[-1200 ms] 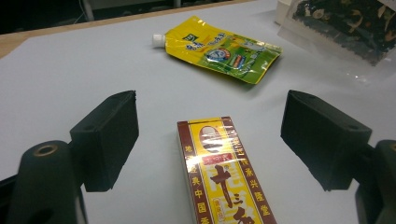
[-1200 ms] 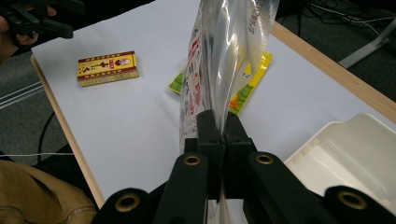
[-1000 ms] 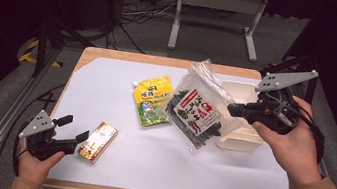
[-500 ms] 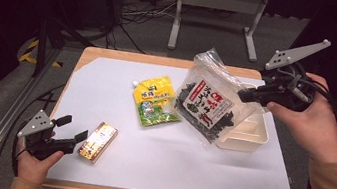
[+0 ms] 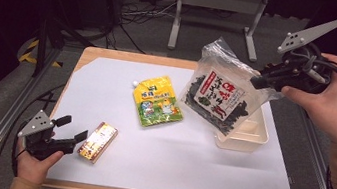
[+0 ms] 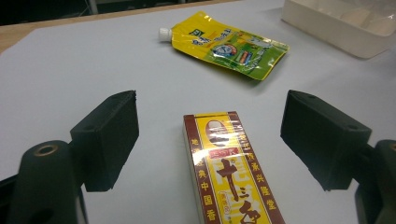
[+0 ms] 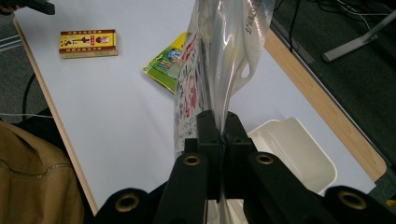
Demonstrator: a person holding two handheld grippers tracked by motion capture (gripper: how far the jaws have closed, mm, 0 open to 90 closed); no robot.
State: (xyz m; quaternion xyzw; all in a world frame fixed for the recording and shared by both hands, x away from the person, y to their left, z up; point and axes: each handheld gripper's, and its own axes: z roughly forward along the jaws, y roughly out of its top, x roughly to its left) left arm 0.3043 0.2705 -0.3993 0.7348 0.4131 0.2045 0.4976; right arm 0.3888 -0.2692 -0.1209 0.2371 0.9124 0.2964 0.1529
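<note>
Right gripper (image 5: pixel 255 80) has its jaws pressed together on the clear edge of a seaweed bag (image 5: pixel 219 96), which hangs tilted in the air above the near end of a cream tray (image 5: pixel 250 135) at the table's right side; in the right gripper view the film runs up from between the black jaws and blocks the middle of the scene. The bag's white and red label carries large black and red characters, too small to read with certainty; dark dried contents show through the film. Left gripper (image 5: pixel 74 129) sits low at the near left corner of the white tabletop (image 5: pixel 186 163), jaws wide apart, with a yellow box (image 5: pixel 97 141) lying flat just in front of them, its near end between the jaws and touching neither pad. The box has a maroon border and Chinese characters, among them 十三 in dark print. A yellow spout pouch (image 5: pixel 157 101) lies flat mid-table, white cap toward the far left, with green lower panel and cartoon print; its text is not legible. It lies between box and tray, apart from both. A metal stand (image 5: pixel 218 11) is on the floor beyond the table.
</note>
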